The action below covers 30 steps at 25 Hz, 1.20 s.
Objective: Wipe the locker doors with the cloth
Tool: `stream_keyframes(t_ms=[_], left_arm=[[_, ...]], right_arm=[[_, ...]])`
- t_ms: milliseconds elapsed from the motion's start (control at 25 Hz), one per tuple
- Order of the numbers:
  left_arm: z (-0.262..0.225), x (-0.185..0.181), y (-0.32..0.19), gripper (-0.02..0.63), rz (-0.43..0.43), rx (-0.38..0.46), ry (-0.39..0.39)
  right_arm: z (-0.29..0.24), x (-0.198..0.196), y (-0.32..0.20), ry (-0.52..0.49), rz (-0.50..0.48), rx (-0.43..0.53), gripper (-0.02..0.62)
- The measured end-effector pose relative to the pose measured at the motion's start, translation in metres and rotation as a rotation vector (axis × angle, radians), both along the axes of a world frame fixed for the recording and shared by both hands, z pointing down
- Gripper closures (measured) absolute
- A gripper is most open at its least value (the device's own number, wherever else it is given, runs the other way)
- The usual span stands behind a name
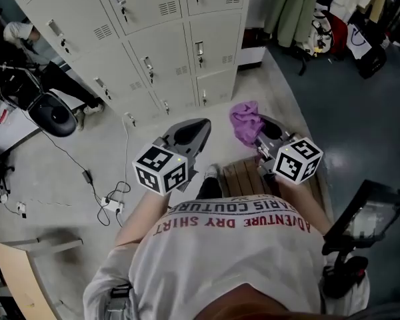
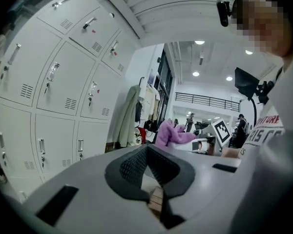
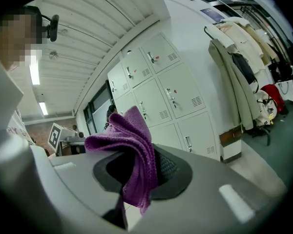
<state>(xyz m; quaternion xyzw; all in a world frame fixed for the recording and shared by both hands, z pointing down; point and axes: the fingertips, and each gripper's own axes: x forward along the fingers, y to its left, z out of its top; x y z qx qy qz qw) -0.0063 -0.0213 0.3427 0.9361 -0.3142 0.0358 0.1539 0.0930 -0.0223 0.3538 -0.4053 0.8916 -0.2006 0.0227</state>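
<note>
Pale grey locker doors [image 1: 153,39] fill the upper left of the head view, some way ahead of both grippers. My right gripper [image 1: 259,134] is shut on a purple cloth [image 1: 245,121], which bunches up above its jaws. In the right gripper view the cloth [image 3: 133,147] hangs pinched between the jaws, with the lockers [image 3: 171,94] beyond. My left gripper [image 1: 200,129] is shut with nothing in it and points toward the lockers. From the left gripper view [image 2: 147,150] the lockers [image 2: 58,91] stand at the left, and the cloth [image 2: 170,132] shows further off.
A person [image 1: 20,33] crouches by the lockers at the far left, beside a round black device [image 1: 53,115]. Cables and a power strip [image 1: 111,205] lie on the floor. Wooden slats [image 1: 243,175] are under my feet. Coats [image 1: 293,9] hang at the right, and a screen on a stand [image 1: 367,215] is close by.
</note>
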Motion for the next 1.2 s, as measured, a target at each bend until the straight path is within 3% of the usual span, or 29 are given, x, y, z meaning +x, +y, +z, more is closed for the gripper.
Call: stream_keyframes(t_ms=[280, 440, 840, 1200], left_arm=[[0.009, -0.025, -0.161, 0.604, 0.012, -0.038, -0.002], [0.003, -0.039, -0.227, 0.604, 0.023, -0.027, -0.006], [0.004, -0.05, -0.282, 0.604, 0.016, -0.032, 0.004], [-0.003, -0.042, -0.321, 0.604, -0.017, 0.002, -0.018]], right_arm=[[0.0, -0.018, -0.162, 0.0, 0.04, -0.023, 0.526], [-0.01, -0.028, -0.225, -0.004, 0.061, -0.008, 0.526], [-0.015, -0.03, -0.285, -0.021, 0.094, 0.009, 0.526], [-0.019, -0.037, -0.335, -0.05, 0.02, 0.041, 0.526]])
